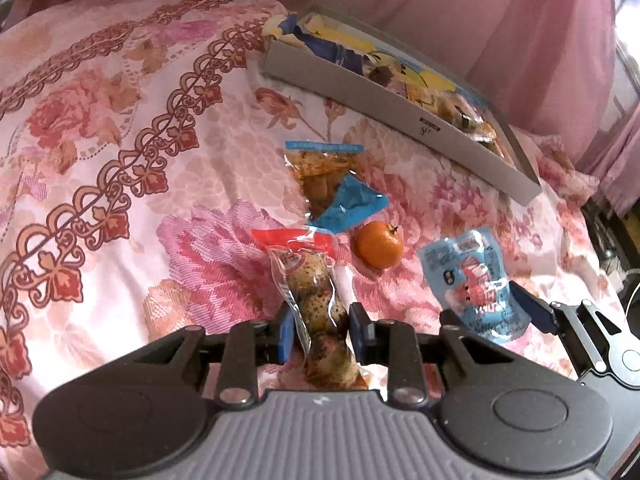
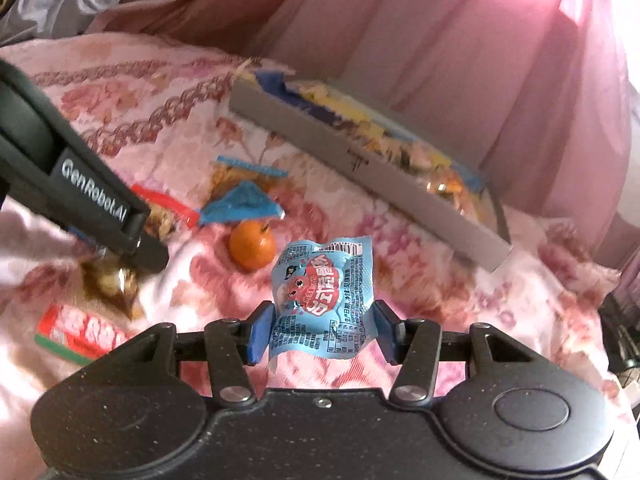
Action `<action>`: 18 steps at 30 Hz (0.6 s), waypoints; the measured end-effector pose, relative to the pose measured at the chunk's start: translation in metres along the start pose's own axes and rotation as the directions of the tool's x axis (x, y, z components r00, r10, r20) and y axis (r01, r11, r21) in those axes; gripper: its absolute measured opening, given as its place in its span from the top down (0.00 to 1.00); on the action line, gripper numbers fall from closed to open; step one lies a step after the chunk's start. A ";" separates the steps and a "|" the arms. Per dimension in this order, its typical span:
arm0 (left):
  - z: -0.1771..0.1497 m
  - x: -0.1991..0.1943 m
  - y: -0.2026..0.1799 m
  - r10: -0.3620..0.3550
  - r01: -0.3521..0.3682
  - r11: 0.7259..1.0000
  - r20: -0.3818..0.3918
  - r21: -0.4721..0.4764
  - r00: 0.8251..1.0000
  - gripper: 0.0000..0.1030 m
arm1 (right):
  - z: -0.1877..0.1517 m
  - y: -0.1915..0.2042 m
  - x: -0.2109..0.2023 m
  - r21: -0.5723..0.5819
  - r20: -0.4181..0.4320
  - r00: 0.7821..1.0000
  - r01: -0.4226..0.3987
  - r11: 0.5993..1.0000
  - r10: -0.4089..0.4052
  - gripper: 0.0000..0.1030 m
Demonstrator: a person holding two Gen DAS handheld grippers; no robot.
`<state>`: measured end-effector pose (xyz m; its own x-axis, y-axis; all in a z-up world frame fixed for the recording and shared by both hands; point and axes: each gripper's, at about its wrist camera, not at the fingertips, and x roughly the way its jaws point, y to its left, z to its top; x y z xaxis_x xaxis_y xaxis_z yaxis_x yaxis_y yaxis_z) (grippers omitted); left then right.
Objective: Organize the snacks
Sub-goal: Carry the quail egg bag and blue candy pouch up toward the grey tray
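- The left hand-held gripper (image 1: 322, 334) is closed on a clear egg pack (image 1: 316, 300) with a red top; the pack is clamped between both blue pads.
- The right hand-held gripper (image 2: 322, 330) is clamped on a light blue pouch (image 2: 324, 296), which is pinched at its lower half between the pads.
- Everything is set over a floral pink bedspread (image 1: 120, 140).
- A mandarin (image 1: 379, 245) is seen on the bedspread between the egg pack and the pouch, touching neither.
- Just behind the mandarin, a clear pack with a blue strip (image 1: 324, 168) is overlapped by a folded blue wrapper (image 1: 352, 204).
- A grey box (image 1: 400, 108) with snack packets inside is placed further back, near pink curtains (image 1: 480, 12).
- A red-and-green pack (image 2: 80, 332) is seen at the lower left of the right wrist view.
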<state>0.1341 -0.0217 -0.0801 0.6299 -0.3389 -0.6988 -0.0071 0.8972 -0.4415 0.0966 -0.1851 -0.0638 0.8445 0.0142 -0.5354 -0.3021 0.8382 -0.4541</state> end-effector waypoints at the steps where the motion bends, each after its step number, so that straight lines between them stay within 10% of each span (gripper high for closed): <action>1: 0.001 0.000 0.001 -0.005 0.005 1.000 0.005 -0.015 1.000 0.70 | 0.002 -0.001 0.000 0.005 0.018 1.000 0.005 1.000 -0.006 0.47; 12: 0.028 -0.030 -0.011 0.027 -0.035 0.999 0.242 0.028 0.970 0.70 | 0.025 -0.015 0.006 0.059 0.210 0.972 0.092 0.994 -0.103 0.47; 18: 0.100 -0.019 -0.022 0.041 -0.038 0.999 0.306 -0.018 0.951 0.70 | 0.058 -0.037 0.031 0.137 0.327 0.934 0.106 0.985 -0.146 0.47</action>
<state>0.2000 -0.0063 -0.0004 0.8363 -0.1987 -0.5109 -0.0449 0.9040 -0.4252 0.1601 -0.1836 -0.0223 0.9772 0.0693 -0.2006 -0.1474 0.9017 -0.4065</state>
